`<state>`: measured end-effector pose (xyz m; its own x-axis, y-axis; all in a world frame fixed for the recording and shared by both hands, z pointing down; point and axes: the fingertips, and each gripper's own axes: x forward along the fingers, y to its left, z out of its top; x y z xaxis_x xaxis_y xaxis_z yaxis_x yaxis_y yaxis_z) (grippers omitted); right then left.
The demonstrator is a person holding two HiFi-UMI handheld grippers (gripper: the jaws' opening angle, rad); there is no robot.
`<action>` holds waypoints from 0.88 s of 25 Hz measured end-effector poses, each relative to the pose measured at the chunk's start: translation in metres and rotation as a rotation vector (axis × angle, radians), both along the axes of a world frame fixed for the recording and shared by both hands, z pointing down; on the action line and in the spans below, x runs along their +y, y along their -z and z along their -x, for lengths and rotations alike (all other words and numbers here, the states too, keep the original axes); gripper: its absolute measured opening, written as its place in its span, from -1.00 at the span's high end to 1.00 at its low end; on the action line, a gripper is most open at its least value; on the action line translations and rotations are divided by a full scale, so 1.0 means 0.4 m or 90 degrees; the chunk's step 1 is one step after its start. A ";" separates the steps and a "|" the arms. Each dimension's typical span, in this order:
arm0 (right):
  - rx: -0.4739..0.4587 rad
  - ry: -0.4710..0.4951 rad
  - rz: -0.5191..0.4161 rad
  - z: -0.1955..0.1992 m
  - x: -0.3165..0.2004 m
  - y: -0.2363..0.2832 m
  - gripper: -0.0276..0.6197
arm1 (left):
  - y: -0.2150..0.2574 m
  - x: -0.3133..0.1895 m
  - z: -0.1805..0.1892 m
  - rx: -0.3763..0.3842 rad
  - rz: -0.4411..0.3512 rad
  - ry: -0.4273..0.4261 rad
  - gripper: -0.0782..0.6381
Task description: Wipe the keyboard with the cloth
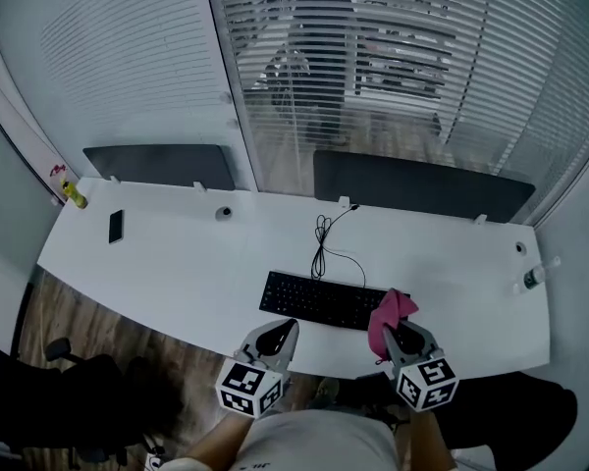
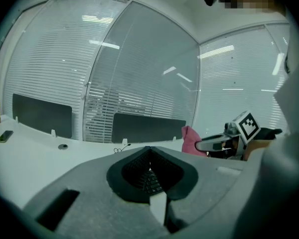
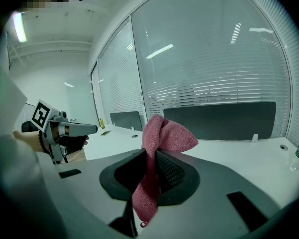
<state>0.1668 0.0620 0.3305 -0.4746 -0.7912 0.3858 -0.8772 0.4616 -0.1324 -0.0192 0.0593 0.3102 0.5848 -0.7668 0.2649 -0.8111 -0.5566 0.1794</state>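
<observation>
Here, bunched pink cloth point(image 3: 170, 136) pinched in right gripper point(image 3: 150, 159), left gripper point(image 2: 149, 151) pressed together

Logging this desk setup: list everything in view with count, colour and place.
desk: 1, white, across the view
keyboard: 1, black, desk's front centre
cable: 1, black, behind keyboard
phone: 1, black, desk's left
yellow bottle: 1, yellow, far left corner
clear bottle: 1, clear, desk's right end
panels: 2, dark, along back edge
chair: 1, black, floor at left
cloth: 1, pink, between right gripper's jaws
left gripper: 1, grey, shut, empty
right gripper: 1, grey, shut on cloth
</observation>
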 end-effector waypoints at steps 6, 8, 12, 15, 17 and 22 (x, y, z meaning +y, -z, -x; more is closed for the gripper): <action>0.001 -0.008 0.012 -0.026 -0.025 0.001 0.74 | 0.007 -0.038 -0.043 -0.004 0.006 -0.021 0.75; -0.001 -0.014 0.014 -0.035 -0.028 0.002 0.74 | 0.010 -0.045 -0.048 -0.005 0.007 -0.025 0.75; -0.003 -0.025 0.023 -0.046 -0.032 -0.010 0.74 | 0.003 -0.058 -0.057 -0.006 0.012 -0.033 0.75; -0.003 -0.032 0.030 -0.043 -0.041 -0.015 0.74 | -0.005 -0.077 -0.061 -0.003 0.019 -0.044 0.75; -0.001 -0.042 0.035 -0.045 -0.043 -0.018 0.74 | -0.009 -0.089 -0.066 -0.001 0.022 -0.054 0.75; 0.004 -0.071 0.052 -0.058 -0.046 -0.032 0.74 | -0.019 -0.116 -0.079 -0.006 0.035 -0.090 0.75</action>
